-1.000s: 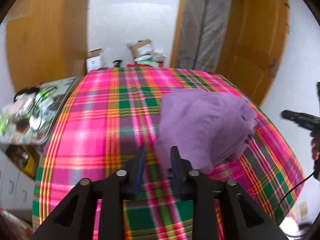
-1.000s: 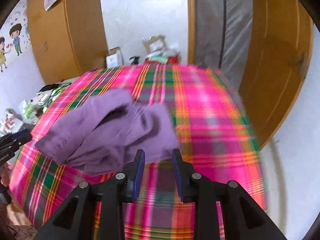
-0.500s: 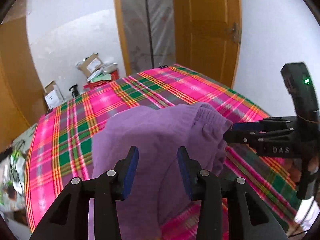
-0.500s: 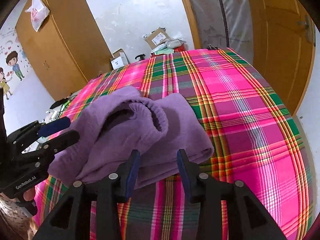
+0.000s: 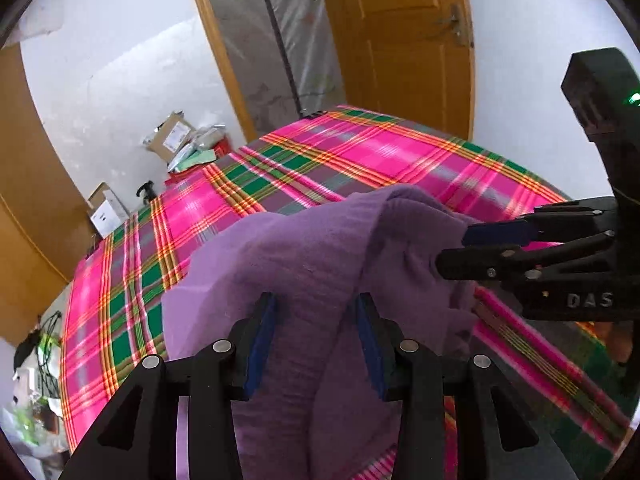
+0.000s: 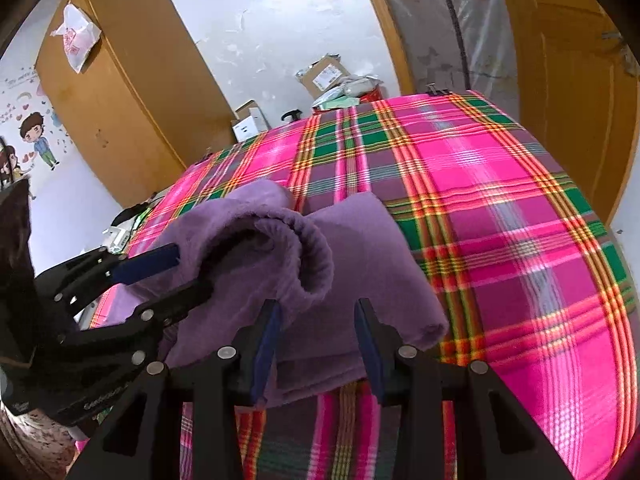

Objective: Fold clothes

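Note:
A purple fleece garment [image 5: 312, 248] lies bunched on the pink plaid table [image 5: 360, 148], its ribbed opening [image 6: 316, 248] curled upward. My left gripper [image 5: 316, 320] is open at the garment's near edge, with fabric lying between its blue pads. Seen from the right wrist, the left gripper [image 6: 192, 270] reaches in from the left, one finger over the fold and one at the opening. My right gripper [image 6: 318, 320] is open over the folded part of the garment [image 6: 360, 248]. From the left wrist, the right gripper [image 5: 452, 248] touches the garment's right side.
Cardboard boxes [image 6: 324, 74] and packets are piled beyond the table's far edge. A wooden door [image 5: 400, 40] stands at the back right and a wardrobe [image 6: 120, 80] at the back left. A cluttered side surface with cables [image 5: 36, 352] adjoins the table's left edge.
Both grippers have opened wider and moved in onto the purple garment from either side. The garment is more bunched up, and each gripper now shows large in the other's view.

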`<act>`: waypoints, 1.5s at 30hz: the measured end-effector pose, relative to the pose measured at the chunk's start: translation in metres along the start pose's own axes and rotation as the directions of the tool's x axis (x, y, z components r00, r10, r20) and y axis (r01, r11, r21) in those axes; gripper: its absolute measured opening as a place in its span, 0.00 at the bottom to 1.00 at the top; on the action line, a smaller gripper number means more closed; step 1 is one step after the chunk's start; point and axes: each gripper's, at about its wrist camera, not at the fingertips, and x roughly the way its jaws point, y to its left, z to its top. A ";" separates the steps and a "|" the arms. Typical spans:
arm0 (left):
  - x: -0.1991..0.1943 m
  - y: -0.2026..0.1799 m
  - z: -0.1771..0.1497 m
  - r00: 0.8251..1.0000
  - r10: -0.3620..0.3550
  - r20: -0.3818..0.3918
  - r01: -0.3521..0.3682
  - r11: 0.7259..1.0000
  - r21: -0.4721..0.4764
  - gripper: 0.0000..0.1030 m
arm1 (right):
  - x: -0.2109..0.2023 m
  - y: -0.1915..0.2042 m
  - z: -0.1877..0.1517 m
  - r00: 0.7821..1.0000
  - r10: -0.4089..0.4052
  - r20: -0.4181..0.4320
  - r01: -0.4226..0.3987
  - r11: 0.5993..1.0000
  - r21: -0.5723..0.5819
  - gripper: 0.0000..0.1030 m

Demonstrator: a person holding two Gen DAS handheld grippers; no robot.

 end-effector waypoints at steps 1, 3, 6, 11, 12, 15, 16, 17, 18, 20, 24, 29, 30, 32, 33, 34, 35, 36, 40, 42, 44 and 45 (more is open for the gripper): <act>0.002 0.003 0.001 1.000 0.004 -0.007 -0.004 1.000 -0.011 0.41 | 0.001 0.001 0.002 1.000 0.009 0.003 -0.009 1.000 0.002 0.38; 0.006 0.010 0.002 1.000 0.002 -0.017 -0.003 1.000 -0.030 0.42 | 0.002 0.003 0.005 1.000 0.028 0.009 -0.028 1.000 0.006 0.38; 0.005 0.019 0.002 1.000 -0.007 -0.003 0.006 0.999 -0.053 0.43 | 0.001 0.006 0.011 0.998 0.049 0.028 -0.049 0.999 0.016 0.38; 0.007 0.045 0.003 1.000 -0.023 0.013 0.025 0.988 -0.152 0.34 | 0.004 0.016 0.016 0.997 0.065 0.040 -0.065 0.998 -0.011 0.21; 0.006 0.049 0.003 1.000 -0.027 0.014 0.029 0.986 -0.161 0.30 | 0.004 0.019 0.017 0.997 0.066 0.045 -0.065 0.998 -0.020 0.15; 0.006 0.056 0.000 0.998 -0.057 0.014 0.059 0.981 -0.186 0.30 | 0.002 0.028 0.019 0.996 0.059 0.067 -0.056 0.997 -0.051 0.12; 0.006 0.057 -0.001 0.997 -0.075 0.013 0.077 0.979 -0.191 0.30 | 0.001 0.030 0.020 0.996 0.059 0.074 -0.055 0.997 -0.053 0.12; 0.008 0.056 -0.002 0.996 -0.088 0.006 0.087 0.979 -0.183 0.30 | 0.000 0.031 0.022 0.995 0.063 0.082 -0.059 0.997 -0.049 0.12; 0.009 0.054 -0.002 0.995 -0.099 -0.003 0.097 0.980 -0.174 0.30 | -0.001 0.031 0.023 0.994 0.068 0.090 -0.064 0.997 -0.044 0.12; 0.011 0.050 -0.005 0.994 -0.109 -0.012 0.106 0.983 -0.152 0.34 | -0.004 0.032 0.026 0.992 0.072 0.100 -0.068 0.997 -0.038 0.12; 0.013 0.041 -0.005 0.995 -0.098 -0.012 0.096 0.988 -0.123 0.38 | -0.009 0.040 0.026 0.990 0.086 0.109 -0.079 0.995 -0.066 0.11; 0.024 0.043 0.000 0.997 -0.071 -0.028 0.066 0.987 -0.149 0.38 | -0.017 0.052 0.024 0.988 0.105 0.115 -0.092 0.989 -0.117 0.11; 0.027 0.047 0.000 0.997 -0.077 -0.031 0.071 0.982 -0.174 0.37 | -0.019 0.054 0.024 0.987 0.109 0.116 -0.095 0.987 -0.127 0.11; 0.024 0.057 -0.001 0.996 -0.091 -0.006 0.087 0.970 -0.226 0.23 | -0.018 0.058 0.023 0.987 0.120 0.111 -0.104 0.985 -0.140 0.11; 0.021 0.062 -0.001 0.997 -0.081 0.005 0.080 0.967 -0.241 0.13 | -0.018 0.060 0.022 0.986 0.125 0.109 -0.109 0.983 -0.145 0.11; 0.018 0.066 -0.002 0.997 -0.070 0.015 0.072 0.964 -0.257 0.12 | -0.018 0.062 0.022 0.986 0.130 0.107 -0.114 0.982 -0.150 0.12; 0.015 0.071 -0.002 0.997 -0.069 0.027 0.073 0.959 -0.272 0.11 | -0.018 0.064 0.021 0.985 0.134 0.106 -0.116 0.981 -0.156 0.12; 0.011 0.076 -0.003 0.997 -0.068 0.040 0.077 0.954 -0.289 0.11 | -0.017 0.066 0.020 0.985 0.137 0.107 -0.119 0.980 -0.161 0.15; -0.008 0.098 -0.004 0.995 -0.022 0.099 0.056 0.935 -0.349 0.09 | -0.015 0.075 0.013 0.985 0.142 0.094 -0.122 0.975 -0.188 0.18; -0.016 0.112 -0.007 0.993 0.015 0.113 0.030 0.923 -0.384 0.09 | -0.014 0.077 0.009 0.988 0.128 0.088 -0.109 0.974 -0.197 0.19; -0.023 0.128 -0.011 0.992 0.042 0.120 0.013 0.907 -0.420 0.09 | -0.011 0.078 0.005 0.990 0.118 0.072 -0.102 0.974 -0.204 0.20; -0.026 0.136 -0.013 0.991 0.054 0.123 0.005 0.899 -0.439 0.09 | -0.009 0.079 0.003 0.992 0.111 0.064 -0.096 0.973 -0.209 0.20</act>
